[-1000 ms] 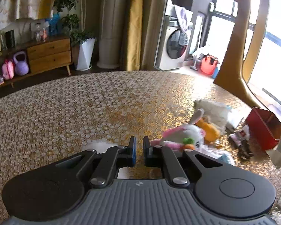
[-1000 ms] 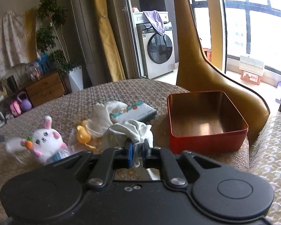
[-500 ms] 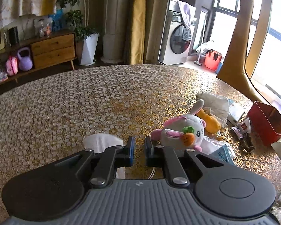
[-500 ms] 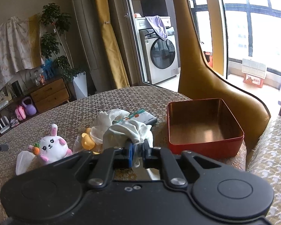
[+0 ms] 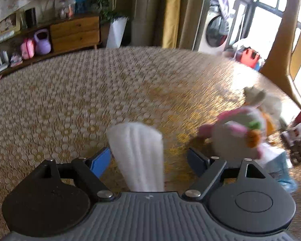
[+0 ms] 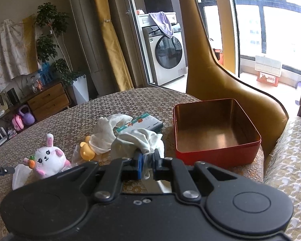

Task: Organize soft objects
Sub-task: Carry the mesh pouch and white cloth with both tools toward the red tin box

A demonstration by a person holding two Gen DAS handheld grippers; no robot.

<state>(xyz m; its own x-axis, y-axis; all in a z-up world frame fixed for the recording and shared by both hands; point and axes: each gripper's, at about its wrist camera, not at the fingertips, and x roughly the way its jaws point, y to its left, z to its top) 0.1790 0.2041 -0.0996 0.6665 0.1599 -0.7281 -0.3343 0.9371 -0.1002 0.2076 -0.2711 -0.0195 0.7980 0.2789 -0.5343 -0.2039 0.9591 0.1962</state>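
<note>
My left gripper point(image 5: 149, 158) is open, and a folded white cloth point(image 5: 138, 156) lies on the table between its jaws, untouched by them. A white plush bunny point(image 5: 238, 132) with a carrot sits to its right; it also shows in the right wrist view point(image 6: 48, 158). My right gripper point(image 6: 147, 165) is shut on a crumpled white cloth point(image 6: 139, 142) and holds it just left of the empty red tin box point(image 6: 214, 128). A yellow duck toy point(image 6: 86, 150) and another white cloth point(image 6: 108, 128) lie behind it.
A tissue pack point(image 6: 142, 122) lies by the box. A blue-white packet point(image 5: 281, 166) and small dark items point(image 5: 293, 140) lie right of the bunny. A tall giraffe figure point(image 6: 206, 56) stands behind the round patterned table point(image 5: 90, 92). A patterned seat point(image 6: 291, 160) is at right.
My left gripper has opened and let go of the folded white cloth, which now lies between its jaws. My right gripper still holds its cloth and has barely moved.
</note>
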